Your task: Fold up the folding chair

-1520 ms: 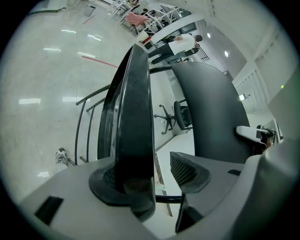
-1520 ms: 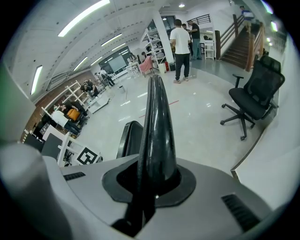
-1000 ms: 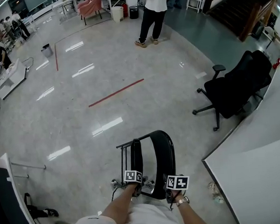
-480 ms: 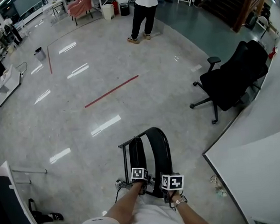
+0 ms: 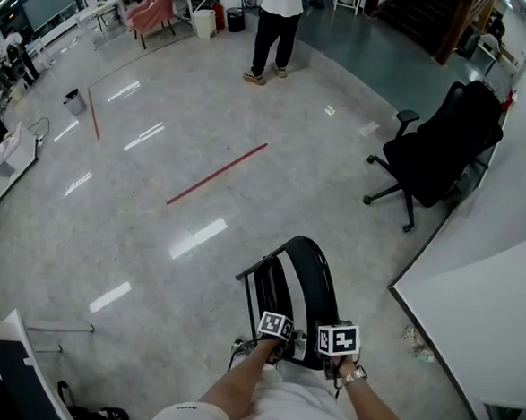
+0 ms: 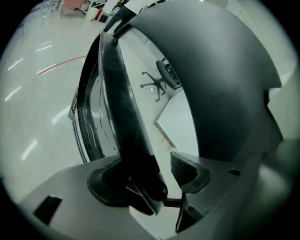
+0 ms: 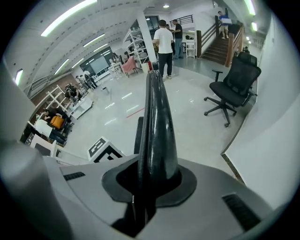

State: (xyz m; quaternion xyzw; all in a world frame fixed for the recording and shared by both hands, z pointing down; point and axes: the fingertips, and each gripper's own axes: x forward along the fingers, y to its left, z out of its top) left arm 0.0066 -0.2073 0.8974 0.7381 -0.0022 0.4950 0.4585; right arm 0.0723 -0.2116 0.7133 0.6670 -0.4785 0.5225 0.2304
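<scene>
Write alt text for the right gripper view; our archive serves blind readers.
The right claw grips the thin edge of a black folding chair running up mid-frame. Behind it: a glossy floor, a black office chair at right and a standing person.

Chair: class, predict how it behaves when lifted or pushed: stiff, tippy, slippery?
Probably stiff: the chair shows no sag where the right gripper clamps it. Likely tippy: folded nearly flat, it stands narrow. May skid: the floor is glossy.
</scene>
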